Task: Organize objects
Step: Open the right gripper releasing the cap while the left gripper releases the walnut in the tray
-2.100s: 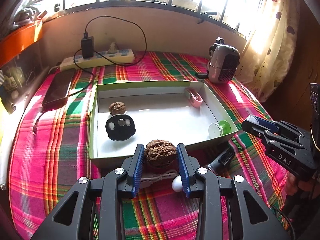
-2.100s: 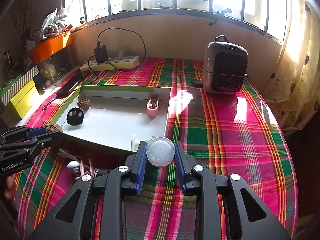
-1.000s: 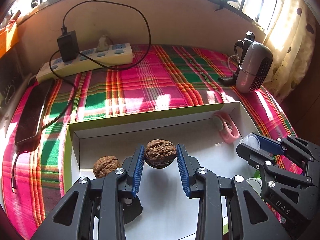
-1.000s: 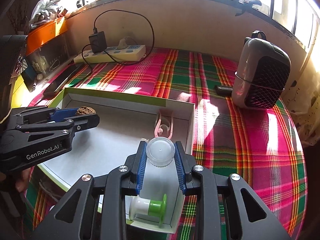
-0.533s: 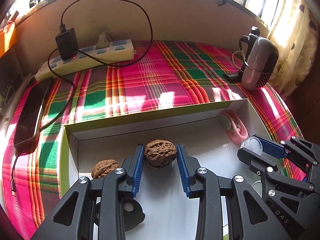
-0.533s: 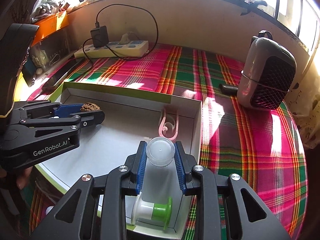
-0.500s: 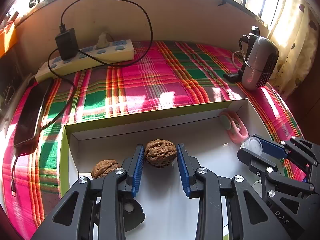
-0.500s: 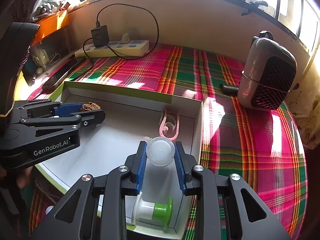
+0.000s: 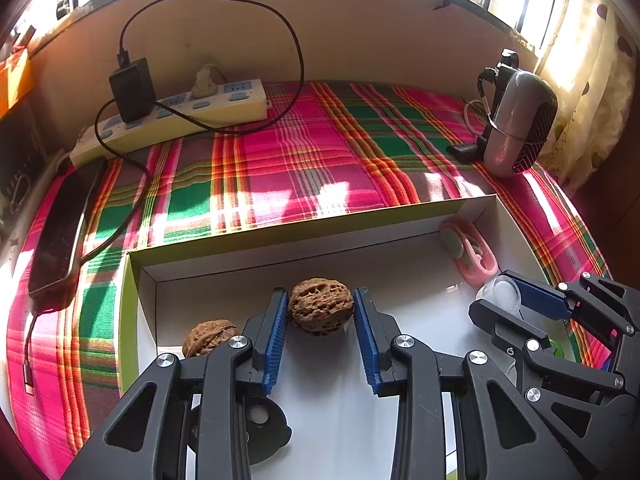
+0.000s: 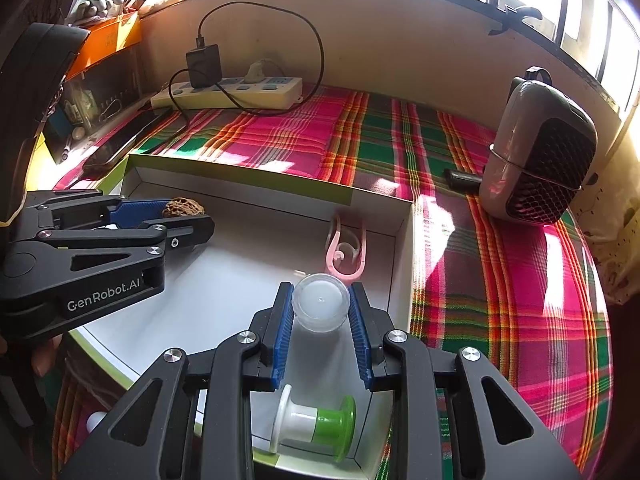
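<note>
My left gripper [image 9: 321,309] stands over the white tray [image 9: 248,256] with a brown walnut [image 9: 321,305] between its blue pads; the jaws look slightly parted and the walnut seems to rest on the tray floor. A second walnut [image 9: 209,332] lies to its left. My right gripper [image 10: 320,307] is shut on a small clear plastic cap [image 10: 320,307] above the tray's right part [image 10: 402,240]. The left gripper also shows in the right wrist view [image 10: 188,210], and the right gripper in the left wrist view [image 9: 504,294].
In the tray lie a pink clip [image 10: 346,252], a white-and-green spool [image 10: 316,424] and a black round disc [image 9: 262,420]. On the plaid cloth [image 9: 304,160] sit a power strip [image 9: 180,116], a phone [image 9: 60,224] and a small heater [image 10: 536,152].
Both grippers moved from the table's front edge to over the tray. In the last half second the left jaws have opened slightly around the walnut, which sits lower.
</note>
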Motion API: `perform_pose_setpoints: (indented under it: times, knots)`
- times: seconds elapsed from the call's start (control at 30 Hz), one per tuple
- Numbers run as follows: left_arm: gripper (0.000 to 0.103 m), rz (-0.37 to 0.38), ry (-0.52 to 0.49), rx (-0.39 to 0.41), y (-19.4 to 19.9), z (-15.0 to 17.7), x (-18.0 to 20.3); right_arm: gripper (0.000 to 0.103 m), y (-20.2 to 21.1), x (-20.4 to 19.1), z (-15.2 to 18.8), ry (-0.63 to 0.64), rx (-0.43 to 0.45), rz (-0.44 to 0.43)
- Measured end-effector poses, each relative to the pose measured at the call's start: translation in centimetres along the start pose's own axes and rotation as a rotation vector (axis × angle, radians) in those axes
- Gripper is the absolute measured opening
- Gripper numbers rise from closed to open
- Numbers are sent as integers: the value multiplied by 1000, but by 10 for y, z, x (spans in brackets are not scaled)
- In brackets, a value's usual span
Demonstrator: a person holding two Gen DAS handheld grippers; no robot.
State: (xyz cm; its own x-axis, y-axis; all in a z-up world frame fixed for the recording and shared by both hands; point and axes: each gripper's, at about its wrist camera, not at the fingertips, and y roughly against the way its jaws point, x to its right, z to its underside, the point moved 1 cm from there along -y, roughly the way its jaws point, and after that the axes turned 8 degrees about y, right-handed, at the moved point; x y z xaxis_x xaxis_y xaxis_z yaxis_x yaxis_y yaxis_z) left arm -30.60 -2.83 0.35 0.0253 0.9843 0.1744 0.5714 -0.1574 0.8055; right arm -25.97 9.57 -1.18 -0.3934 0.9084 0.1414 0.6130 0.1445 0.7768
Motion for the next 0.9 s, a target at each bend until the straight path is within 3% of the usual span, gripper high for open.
perform_pose_setpoints:
  times: [0.53,0.7,0.9]
  knots:
    - [32,-7,2,-1,-1,1,-1,29,1,-1,1,0,-2,17]
    - [32,-9,7,-2,-1,1,-2,40,2,-2,1,1,2,21]
    - [32,-2,11,-5,1,2,-2,41,3,-2,1,-3,6,21]
